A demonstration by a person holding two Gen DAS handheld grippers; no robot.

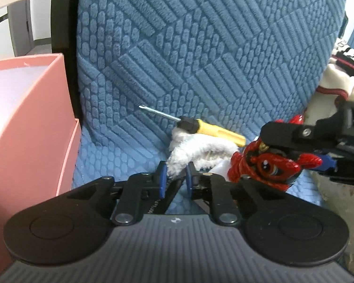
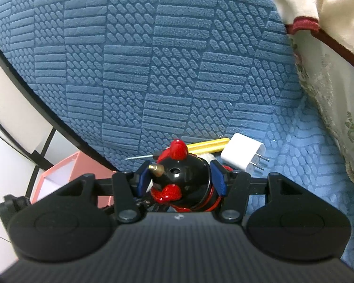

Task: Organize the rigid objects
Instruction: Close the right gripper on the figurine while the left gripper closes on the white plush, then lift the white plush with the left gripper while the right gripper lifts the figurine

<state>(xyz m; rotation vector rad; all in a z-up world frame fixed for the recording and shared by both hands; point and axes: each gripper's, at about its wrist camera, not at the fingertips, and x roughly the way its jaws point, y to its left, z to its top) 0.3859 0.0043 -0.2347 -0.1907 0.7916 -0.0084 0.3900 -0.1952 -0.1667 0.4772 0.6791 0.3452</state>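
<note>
Red-black figurine [image 2: 177,176] beside yellow-handled screwdriver [image 1: 193,123], white charger [image 2: 244,154], on blue seat.

Screwdriver [image 1: 191,123], yellow handle, black collar, metal shaft: one, centre of the left wrist view.
Fluffy white cloth item [image 1: 198,152]: one, just below the screwdriver; what it is cannot be told.
Red-and-black figurine [image 2: 177,176]: one, lower centre of the right wrist view.
White plug adapter [image 2: 244,154], two metal prongs: one, right of centre in the right wrist view.
Pink box [image 1: 23,122]: one counted, left edge of the left wrist view; a lower pink edge beside it may be a second part.
Blue textured cushion cover [image 1: 200,47]: one, filling the upper frame.
Tongs: two sets, left [image 1: 174,179] and right [image 2: 180,176].
</note>
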